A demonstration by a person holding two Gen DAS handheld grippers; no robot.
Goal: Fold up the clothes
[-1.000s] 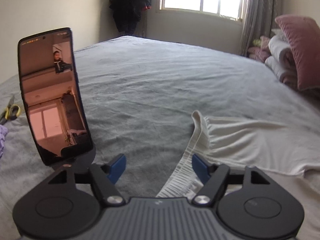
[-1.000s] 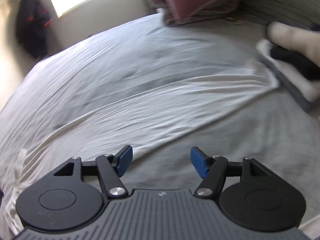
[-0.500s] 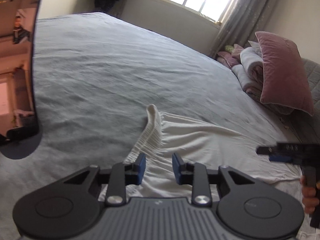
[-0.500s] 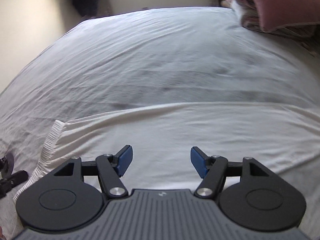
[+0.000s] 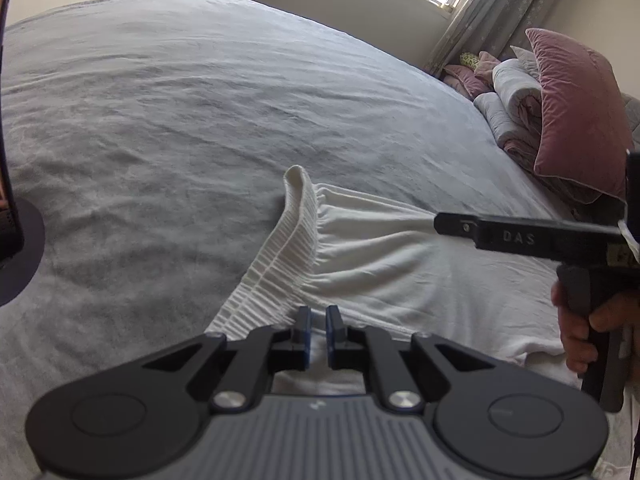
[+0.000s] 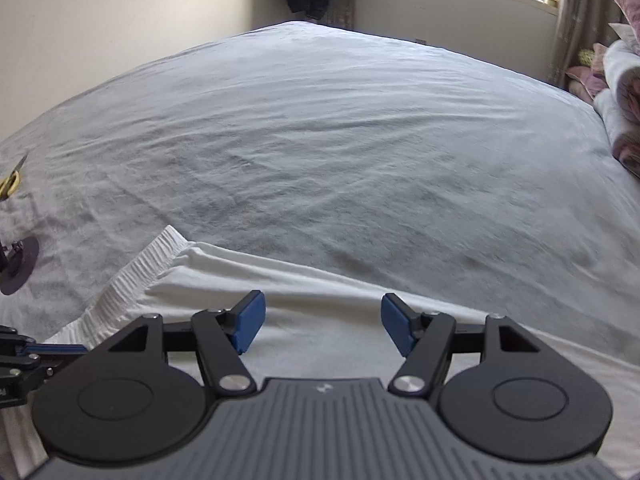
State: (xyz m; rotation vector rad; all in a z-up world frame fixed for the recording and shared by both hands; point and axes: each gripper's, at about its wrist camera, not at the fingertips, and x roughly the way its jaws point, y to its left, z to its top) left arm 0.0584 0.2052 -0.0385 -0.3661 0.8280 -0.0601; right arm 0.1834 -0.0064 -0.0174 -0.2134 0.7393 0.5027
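Showing pink pillow left wrist only; scissors right wrist only.

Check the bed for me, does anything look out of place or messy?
The white garment lies rumpled, its ribbed waistband twisted and standing up at the far corner instead of lying flat. Yellow-handled scissors sit loose on the grey bedspread at its left edge, odd for a folding area.

I count one white garment, one grey bed, two grippers, left, right, one pink pillow, one scissors
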